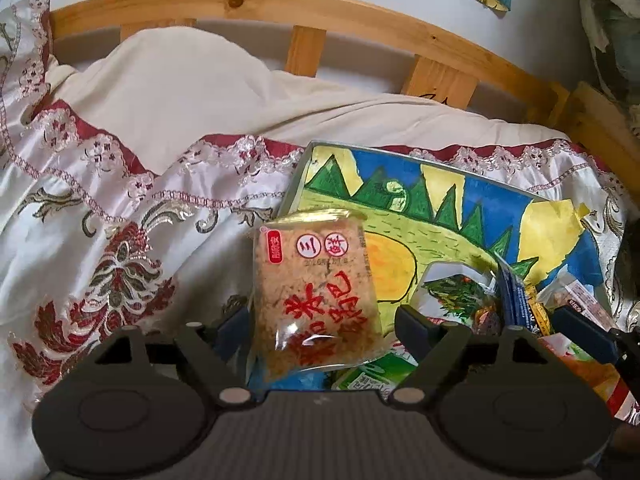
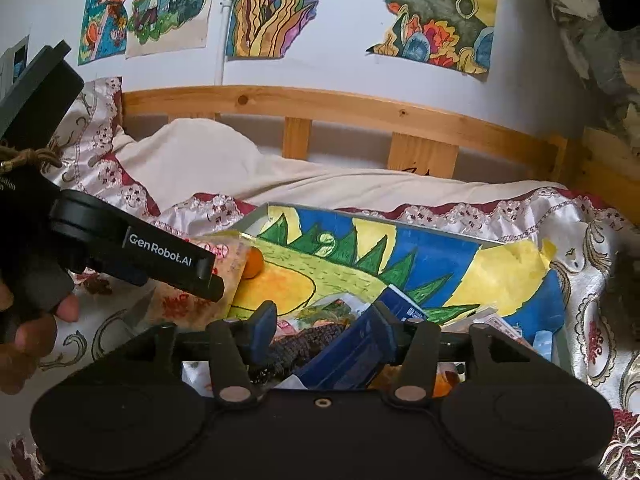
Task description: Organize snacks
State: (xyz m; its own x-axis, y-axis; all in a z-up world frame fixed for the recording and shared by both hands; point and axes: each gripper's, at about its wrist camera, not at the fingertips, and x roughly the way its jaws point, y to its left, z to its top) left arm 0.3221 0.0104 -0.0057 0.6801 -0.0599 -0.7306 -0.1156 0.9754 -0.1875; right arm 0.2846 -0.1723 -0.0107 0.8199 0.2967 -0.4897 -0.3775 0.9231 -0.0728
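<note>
The left tongs point(image 1: 322, 320) are seen standing wide apart, with a snack packet point(image 1: 316, 292) between the two blue-padded fingers point(image 1: 412, 330); a clear gap is visible between the packet and the right-hand finger, while contact at the other finger cannot be made out, so a grip cannot be confirmed. The packet is a clear, glossy pouch with a crimped yellowish top seam, filled with a golden-brown, crumbly slab; large red characters are printed across its lower half, a small red label and two round marks are set near its top. It is held tilted over the near left corner of a shallow box point(image 1: 452, 216), whose inside is lined with a painted sheet in green, yellow and blue. The right tongs point(image 2: 324, 334) are seen partly open over the near edge of the same box; a dark blue carton point(image 2: 352, 356) lies between the fingers and against the right-hand one, though whether it is pinched cannot be told. Further wrappers point(image 1: 576, 308) are heaped in the near right part of the box, and a small orange fruit point(image 2: 253, 264) rests at its left side. The box is set on a bed point(image 1: 120, 184) covered with an embroidered white and red spread, the wooden headboard point(image 1: 312, 36) lying beyond the box.
</note>
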